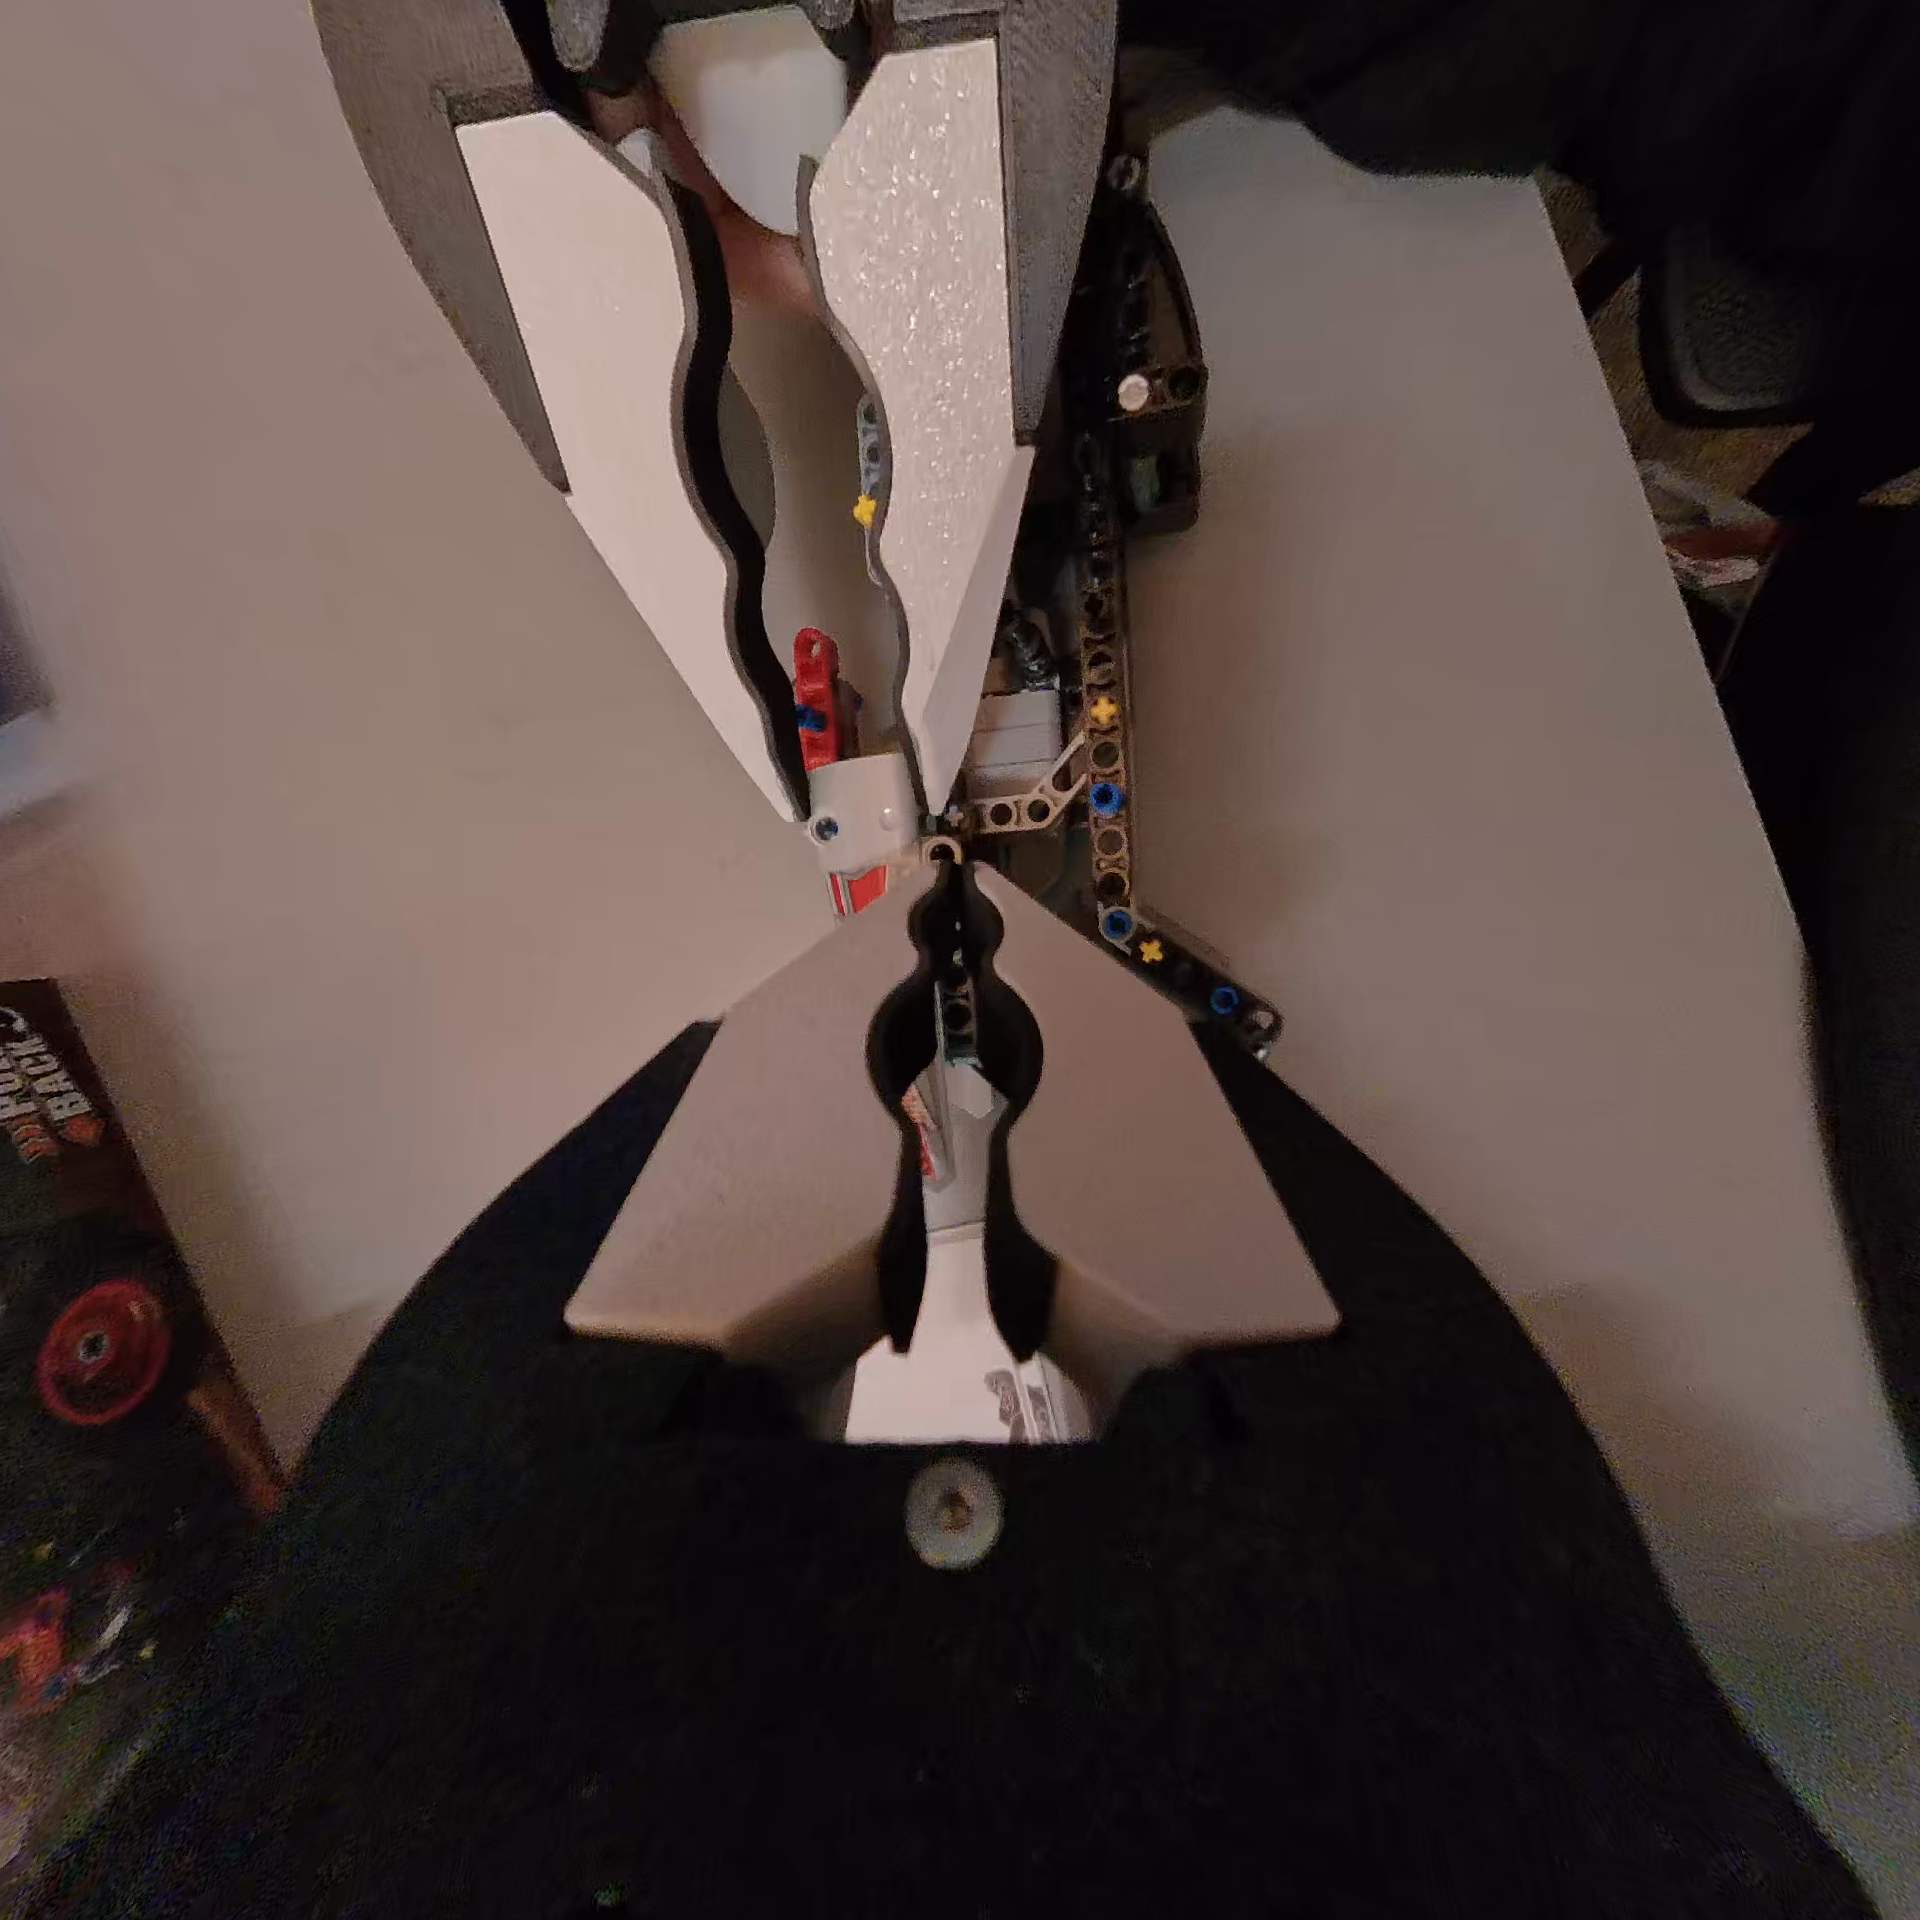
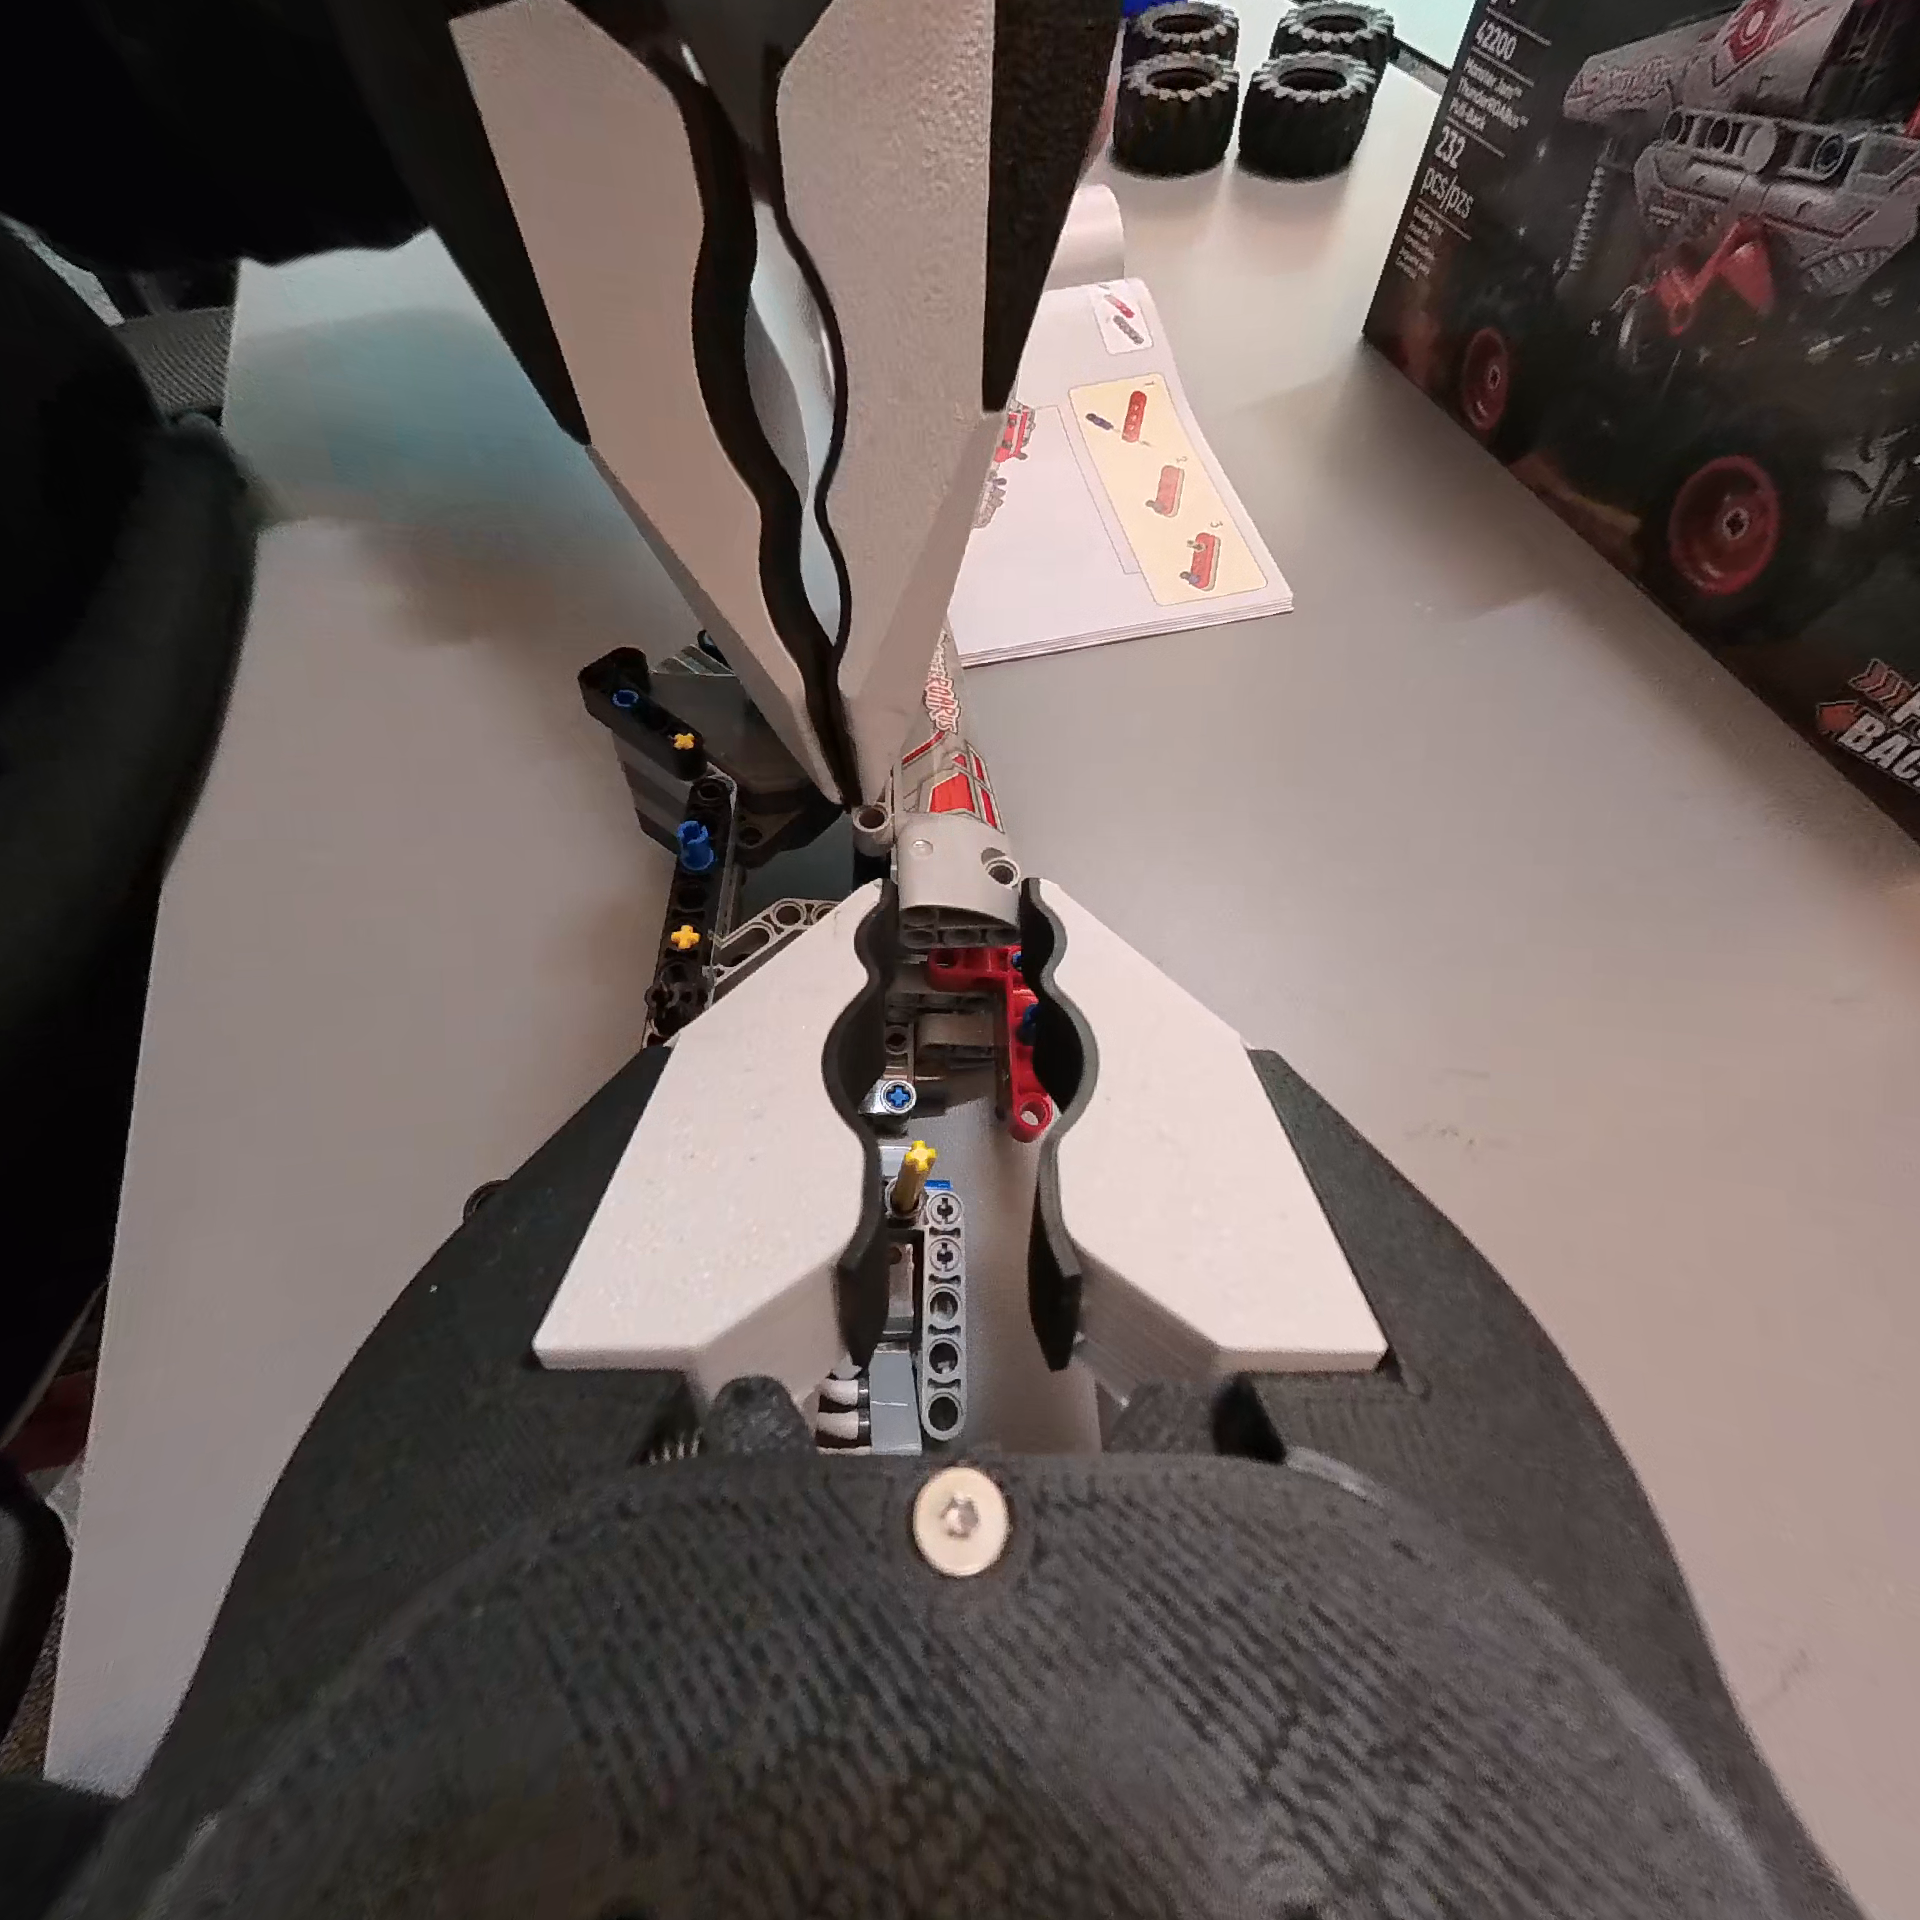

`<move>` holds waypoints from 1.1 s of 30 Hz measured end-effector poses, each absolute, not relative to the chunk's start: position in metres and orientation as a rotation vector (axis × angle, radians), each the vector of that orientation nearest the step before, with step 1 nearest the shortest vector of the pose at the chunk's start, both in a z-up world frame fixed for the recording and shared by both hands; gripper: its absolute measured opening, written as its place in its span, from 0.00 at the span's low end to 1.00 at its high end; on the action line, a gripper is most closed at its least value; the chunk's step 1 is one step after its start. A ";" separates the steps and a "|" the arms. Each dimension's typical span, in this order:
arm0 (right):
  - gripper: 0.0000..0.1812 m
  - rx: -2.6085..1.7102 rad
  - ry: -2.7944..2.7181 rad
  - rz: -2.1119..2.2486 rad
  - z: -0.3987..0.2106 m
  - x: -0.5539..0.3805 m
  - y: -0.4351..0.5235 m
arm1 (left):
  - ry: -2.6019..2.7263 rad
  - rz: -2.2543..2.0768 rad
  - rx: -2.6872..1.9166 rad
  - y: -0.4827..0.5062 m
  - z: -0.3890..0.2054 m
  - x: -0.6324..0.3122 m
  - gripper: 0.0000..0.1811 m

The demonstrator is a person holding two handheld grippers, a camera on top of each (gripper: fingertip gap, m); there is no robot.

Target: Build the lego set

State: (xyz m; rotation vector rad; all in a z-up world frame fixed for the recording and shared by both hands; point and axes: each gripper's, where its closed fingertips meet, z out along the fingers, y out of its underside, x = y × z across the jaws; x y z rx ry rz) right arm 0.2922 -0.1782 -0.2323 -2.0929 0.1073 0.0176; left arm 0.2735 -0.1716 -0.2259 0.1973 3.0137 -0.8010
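A grey lego body section with red stickers and a red beam [image 2: 961,987] is held above the white table [image 2: 1403,935]. My right gripper [image 2: 951,904] is shut around it; a grey holed beam and a yellow axle [image 2: 916,1164] show between its fingers. My left gripper [image 1: 948,868] faces it tip to tip and is shut on the section's other end, at a small grey connector [image 1: 941,852]. In the left wrist view the right gripper [image 1: 914,810] comes in from the top. In the right wrist view the left gripper [image 2: 854,805] comes in from the top. The black chassis frame [image 1: 1107,727] with blue and yellow pins lies on the table beneath [image 2: 691,883].
An open instruction booklet [image 2: 1122,499] lies beyond the grippers. Several black tyres [image 2: 1247,94] stand at the far edge. The set's box [image 2: 1683,312] stands at the right and also shows in the left wrist view [image 1: 73,1247]. The table edge [image 1: 1621,416] borders a dark chair. Less than 4 cm separates the two grippers' tips.
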 end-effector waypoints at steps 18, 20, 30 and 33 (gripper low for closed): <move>0.12 -2.096 0.089 0.006 -0.232 0.292 -0.178 | 3.048 -0.479 0.204 -0.170 -0.227 0.274 0.00; 0.12 -2.097 0.092 0.010 -0.232 0.292 -0.178 | 3.082 -0.500 0.153 -0.171 -0.227 0.274 0.00; 0.11 -2.087 0.085 0.005 -0.232 0.291 -0.179 | 3.089 -0.572 0.075 -0.172 -0.226 0.272 0.00; 0.11 -2.081 0.084 0.005 -0.232 0.290 -0.179 | 3.111 -0.671 0.042 -0.172 -0.224 0.273 0.00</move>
